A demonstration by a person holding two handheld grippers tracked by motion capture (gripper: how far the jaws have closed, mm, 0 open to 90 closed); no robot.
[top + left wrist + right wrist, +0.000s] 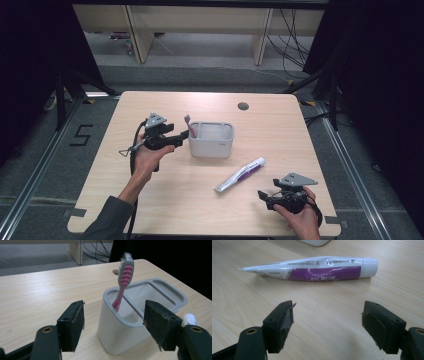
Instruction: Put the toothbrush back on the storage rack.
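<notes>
We see the right gripper (328, 325), jaws wide and empty, nearer the tube (312, 268) lying crosswise ahead, while the left gripper (113, 323), jaws open, faces the toothbrush (123, 282) in the holder (117, 337).

A black "5" on the floor (81, 135) left of the table (165, 200).

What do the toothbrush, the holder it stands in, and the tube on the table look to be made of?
Toothbrush: pink and grey plastic, the ridged pink part possibly rubbery; blurred pale bristles.
Holder: likely matte grey moulded plastic, with smooth rounded walls and no gloss; ceramic cannot be ruled out.
Toothpaste tube: soft glossy plastic or laminate, going by its creases and flattened crimped tail, with a hard white cap.
</notes>
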